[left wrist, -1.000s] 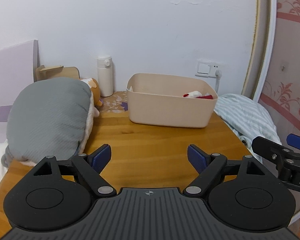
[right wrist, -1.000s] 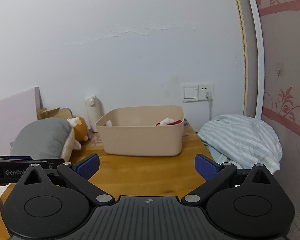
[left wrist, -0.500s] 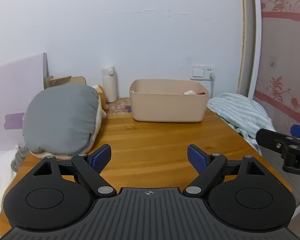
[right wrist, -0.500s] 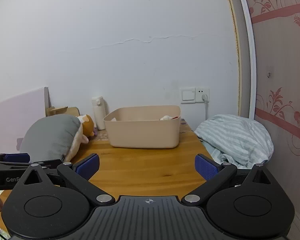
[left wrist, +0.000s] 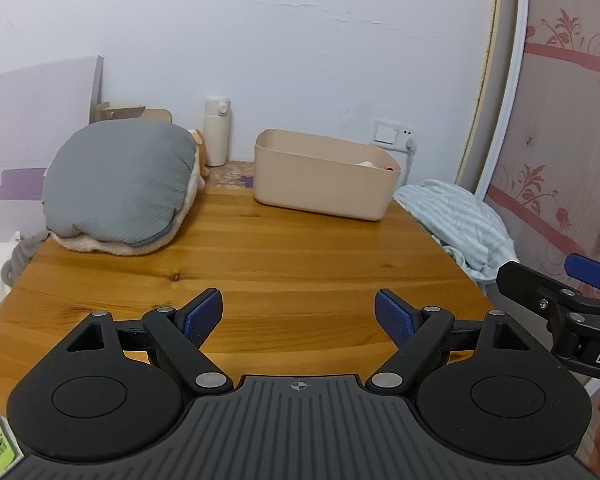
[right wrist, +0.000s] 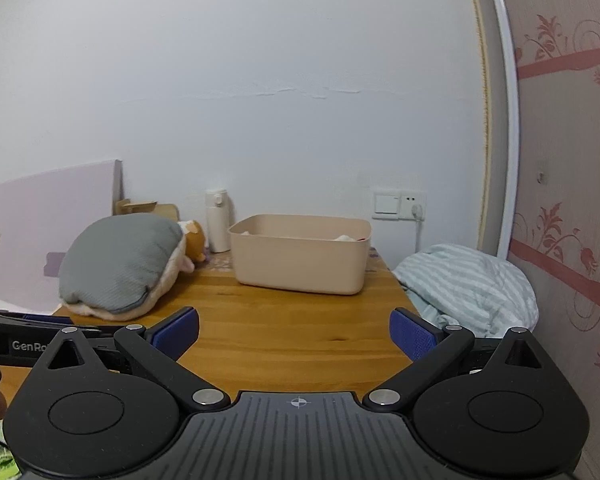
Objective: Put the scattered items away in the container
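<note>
The bin point(left wrist: 326, 176) stands at the far end of the table point(left wrist: 260, 264), near the wall, with its long side running left to right and its open top up; something white and red lies low inside at its right end. The table between it and both tools is bare. What looks left to tidy is the grey plush point(left wrist: 122, 184) on the table's left, lying on its side, its long axis running toward the wall and its orange-and-white face at the far end beside the bottle point(left wrist: 217, 131). It looks soft, light and bulky, likely to squash under the pads, so a pinch on a fold of the grey fabric or the pale rim should hold better than spanning the body. The left gripper point(left wrist: 298, 314) and right gripper point(right wrist: 294, 332) both gape wide, empty.
</note>
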Tool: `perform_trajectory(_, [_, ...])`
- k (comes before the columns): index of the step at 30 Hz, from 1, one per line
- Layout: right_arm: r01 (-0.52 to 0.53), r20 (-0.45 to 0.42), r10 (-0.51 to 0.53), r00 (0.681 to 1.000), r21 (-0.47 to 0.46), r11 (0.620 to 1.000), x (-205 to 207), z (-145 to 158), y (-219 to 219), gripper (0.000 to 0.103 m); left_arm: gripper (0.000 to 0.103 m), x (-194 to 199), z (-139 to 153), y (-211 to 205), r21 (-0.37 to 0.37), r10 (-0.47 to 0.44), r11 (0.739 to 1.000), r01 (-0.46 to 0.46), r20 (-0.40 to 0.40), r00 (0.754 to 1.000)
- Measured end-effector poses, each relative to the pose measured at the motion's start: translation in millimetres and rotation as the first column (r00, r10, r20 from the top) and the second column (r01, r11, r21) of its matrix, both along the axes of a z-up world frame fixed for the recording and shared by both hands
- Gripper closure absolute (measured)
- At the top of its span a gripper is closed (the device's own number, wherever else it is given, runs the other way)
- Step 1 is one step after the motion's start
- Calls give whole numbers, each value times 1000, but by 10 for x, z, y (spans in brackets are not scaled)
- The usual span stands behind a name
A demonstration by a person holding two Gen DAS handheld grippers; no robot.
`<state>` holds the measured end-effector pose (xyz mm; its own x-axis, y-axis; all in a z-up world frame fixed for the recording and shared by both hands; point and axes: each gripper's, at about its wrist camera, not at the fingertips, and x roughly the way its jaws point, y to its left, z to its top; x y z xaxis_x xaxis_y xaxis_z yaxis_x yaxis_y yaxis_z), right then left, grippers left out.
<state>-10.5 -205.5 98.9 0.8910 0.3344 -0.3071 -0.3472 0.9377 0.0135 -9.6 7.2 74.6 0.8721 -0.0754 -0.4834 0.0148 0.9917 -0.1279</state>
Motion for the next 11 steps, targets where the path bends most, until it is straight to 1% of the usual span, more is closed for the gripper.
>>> perform_trajectory(7, [-16,-10,16,1000,-12,1000,-25,-40,70,0,18,-48,-48,3,11,2,1000,-2,-4,1000])
perform_trajectory(11, [-14,-21,14,1000,-4,1000,3,-77,85,0,18,-28,-75,-33,39,-2,999,2,1,1000])
